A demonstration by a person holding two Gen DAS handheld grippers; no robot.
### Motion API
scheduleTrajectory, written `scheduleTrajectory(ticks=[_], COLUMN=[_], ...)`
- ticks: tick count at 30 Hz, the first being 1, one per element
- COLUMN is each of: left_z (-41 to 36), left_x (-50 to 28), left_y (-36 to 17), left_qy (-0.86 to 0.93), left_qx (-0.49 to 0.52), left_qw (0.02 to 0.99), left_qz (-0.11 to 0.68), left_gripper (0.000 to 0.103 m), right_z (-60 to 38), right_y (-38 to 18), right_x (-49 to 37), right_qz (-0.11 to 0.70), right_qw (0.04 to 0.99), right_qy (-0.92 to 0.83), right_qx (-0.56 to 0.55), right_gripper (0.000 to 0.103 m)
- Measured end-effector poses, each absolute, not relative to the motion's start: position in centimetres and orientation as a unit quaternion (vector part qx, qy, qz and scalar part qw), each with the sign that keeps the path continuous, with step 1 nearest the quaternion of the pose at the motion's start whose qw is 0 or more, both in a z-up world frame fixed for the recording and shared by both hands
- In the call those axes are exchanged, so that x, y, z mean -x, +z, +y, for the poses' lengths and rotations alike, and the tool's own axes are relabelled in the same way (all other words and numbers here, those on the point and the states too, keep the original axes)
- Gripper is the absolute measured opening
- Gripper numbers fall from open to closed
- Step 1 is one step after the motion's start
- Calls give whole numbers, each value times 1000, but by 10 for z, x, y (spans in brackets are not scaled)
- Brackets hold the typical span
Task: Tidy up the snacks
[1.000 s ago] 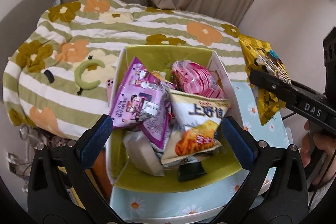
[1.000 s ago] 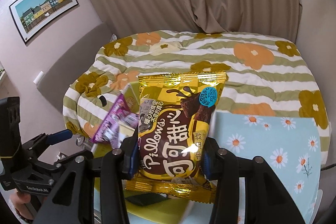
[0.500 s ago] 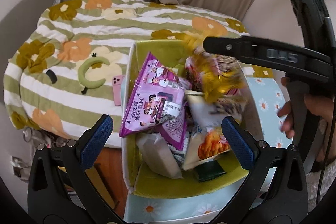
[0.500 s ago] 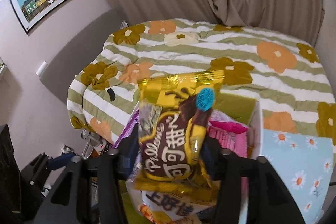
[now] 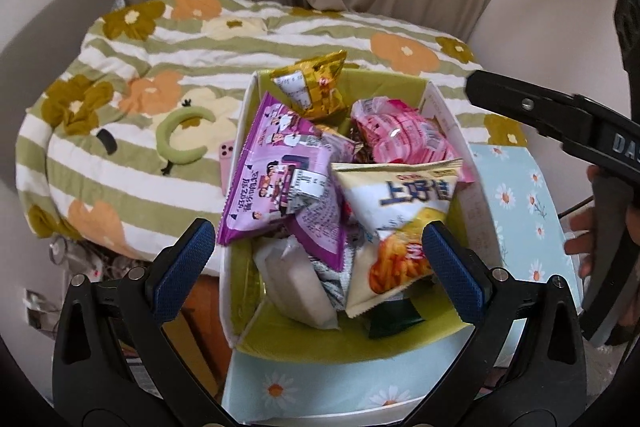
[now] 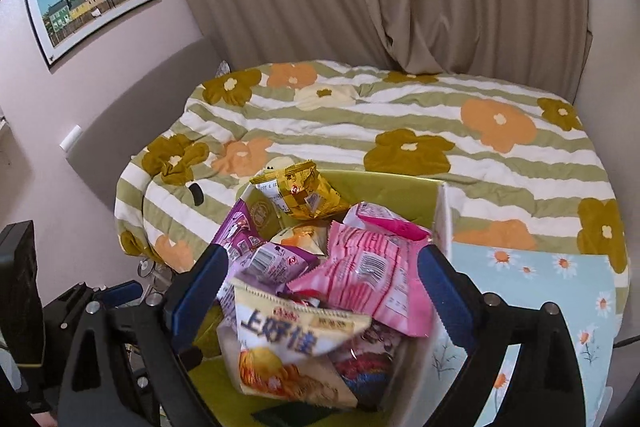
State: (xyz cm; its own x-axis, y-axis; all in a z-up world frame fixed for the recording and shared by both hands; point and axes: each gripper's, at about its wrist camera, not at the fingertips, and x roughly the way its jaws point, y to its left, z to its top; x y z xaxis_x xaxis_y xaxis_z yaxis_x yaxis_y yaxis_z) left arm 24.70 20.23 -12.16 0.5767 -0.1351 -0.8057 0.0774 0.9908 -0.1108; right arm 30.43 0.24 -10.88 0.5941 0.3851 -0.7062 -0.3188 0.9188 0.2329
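A green-lined white box (image 5: 448,115) (image 6: 442,215) holds several snack bags. A gold bag (image 5: 314,87) (image 6: 302,193) lies at its far left corner. A purple bag (image 5: 276,171) (image 6: 256,251), a pink bag (image 5: 400,137) (image 6: 372,275) and a cream chips bag (image 5: 404,211) (image 6: 296,347) fill the middle. My left gripper (image 5: 318,267) is open and empty over the box's near end. My right gripper (image 6: 324,291) is open and empty above the pile; it also shows at the right of the left wrist view (image 5: 560,123).
The box stands on a light blue daisy-print surface (image 5: 516,195) (image 6: 540,275). Behind lies a bed with a striped floral blanket (image 5: 200,39) (image 6: 400,115), with a pink phone (image 5: 228,163) and a green plush (image 5: 180,143) on it. Curtains hang at the back.
My right gripper has opened and let go of the gold bag, which now lies in the box's far corner. The right gripper has drawn back to the right.
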Motion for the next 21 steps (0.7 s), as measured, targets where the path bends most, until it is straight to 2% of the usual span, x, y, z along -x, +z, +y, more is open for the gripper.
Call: scheduleTrajectory(ticks=[11, 12, 13, 21], left_z=[148, 145, 141, 115], left_x=[-158, -148, -136, -74], left_y=[-49, -43, -36, -14], left_qy=[-50, -48, -47, -40], left_qx=[12, 13, 15, 0], left_qw=[932, 936, 940, 956], left_qz=[358, 348, 337, 291], left_gripper=[103, 103, 103, 103], right_z=[-75, -82, -89, -120], right_y=[-43, -37, -34, -26], right_x=[-193, -180, -168, -90], right_qz=[332, 326, 321, 294], right_qw=[931, 935, 938, 955], right_qy=[143, 133, 124, 41], right_qx=[-43, -40, -36, -3], right_gripper=[95, 100, 103, 103])
